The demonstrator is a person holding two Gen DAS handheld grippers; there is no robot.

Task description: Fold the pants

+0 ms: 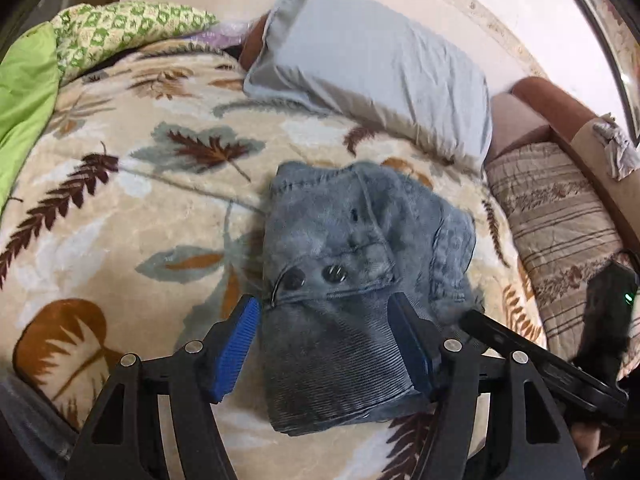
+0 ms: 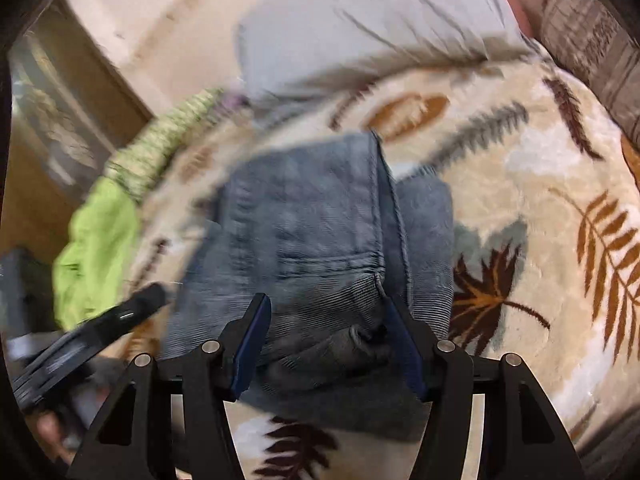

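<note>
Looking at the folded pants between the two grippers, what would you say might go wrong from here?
1. The pants form a thick, lumpy bundle on a plush blanket; it might spring open.
2. Both the left gripper and the right gripper are open close over the cloth, so a finger may snag a fold.

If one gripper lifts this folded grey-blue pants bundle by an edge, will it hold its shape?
Probably not. The folded grey-blue corduroy pants lie in loose stacked layers, so lifted edges would likely droop and unfold. The ribbed fabric looks thick, so likely grippy, not slippery. On the plush leaf-print blanket, pushing would probably bunch them.
</note>
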